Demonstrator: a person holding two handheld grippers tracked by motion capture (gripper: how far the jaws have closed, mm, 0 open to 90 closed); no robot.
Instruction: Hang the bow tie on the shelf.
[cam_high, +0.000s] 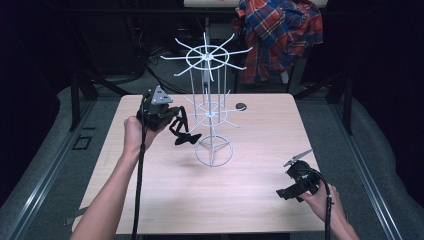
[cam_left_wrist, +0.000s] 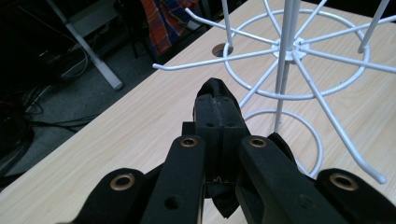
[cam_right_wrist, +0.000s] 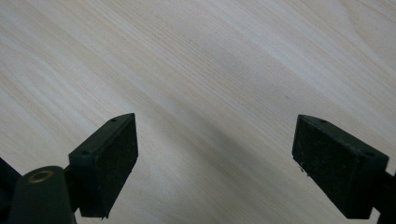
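My left gripper (cam_left_wrist: 215, 109) has its pads pressed flat together on a black fabric piece (cam_high: 184, 131), a bow tie by the look of it. A fold of the cloth pokes out just past my fingertips, and the rest hangs below and behind them, the bow dangling over the table (cam_high: 165, 200) on its strap. Right ahead of my fingers stands the white wire rack (cam_high: 210, 107). One of its lower hooks (cam_left_wrist: 196, 65) reaches toward me just above and beyond my tips, its upturned end off to the left in the left gripper view. The rack's round base ring lies on the wood below and past the pads.

As I judge it, the step is to hang the tie on that hook. To do it well I should keep the pinch firm, lift so the strap loop opens below my fingers, carry it past the hook's upturned tip, then lower until the wire bears the weight before I let go. The rack looks light, so I would come in gently and not shove it.

My right gripper (cam_right_wrist: 215, 154) rests far off to the side, jaws standing wide apart with nothing between them, bare wood beneath. It could steady the rack's base if it wobbles.
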